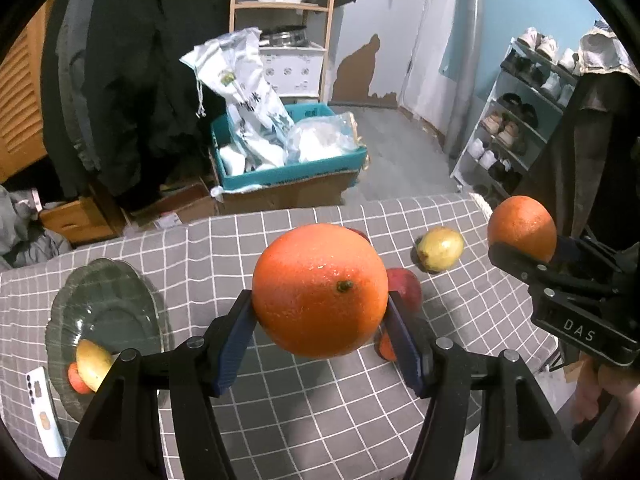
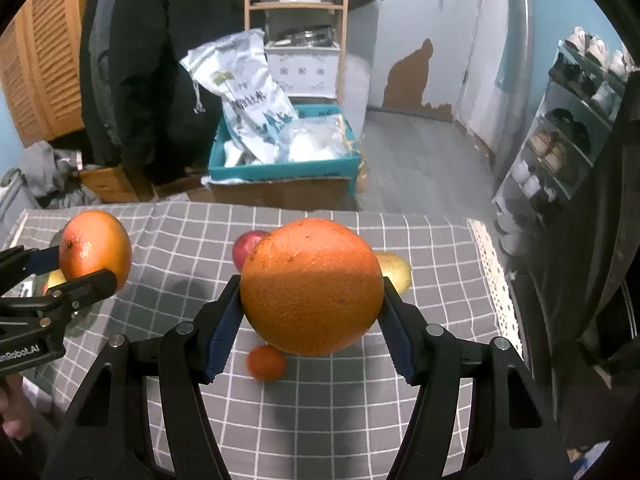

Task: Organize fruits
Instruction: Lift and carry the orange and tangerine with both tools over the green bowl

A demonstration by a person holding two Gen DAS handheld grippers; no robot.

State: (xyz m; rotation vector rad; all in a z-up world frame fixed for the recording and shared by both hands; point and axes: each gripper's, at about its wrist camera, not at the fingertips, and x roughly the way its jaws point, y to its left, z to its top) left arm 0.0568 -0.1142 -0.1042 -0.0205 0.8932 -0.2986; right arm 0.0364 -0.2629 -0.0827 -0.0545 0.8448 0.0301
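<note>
My left gripper (image 1: 320, 316) is shut on a large orange (image 1: 320, 290) and holds it above the checked tablecloth; it also shows in the right wrist view (image 2: 94, 250). My right gripper (image 2: 312, 312) is shut on a second orange (image 2: 312, 286), seen at the right in the left wrist view (image 1: 522, 226). A glass plate (image 1: 104, 304) at the left holds a yellow fruit (image 1: 92, 364) and a small orange fruit (image 1: 78, 380). On the cloth lie a red apple (image 1: 406, 288), a yellow pear (image 1: 440, 248) and a small tangerine (image 2: 266, 362).
The table has a grey checked cloth (image 1: 304, 408). A white phone-like object (image 1: 42, 412) lies left of the plate. Behind the table stand a teal box with bags (image 1: 288, 148), a wooden shelf (image 1: 280, 4), hanging dark coats (image 1: 132, 60) and a shoe rack (image 1: 516, 112).
</note>
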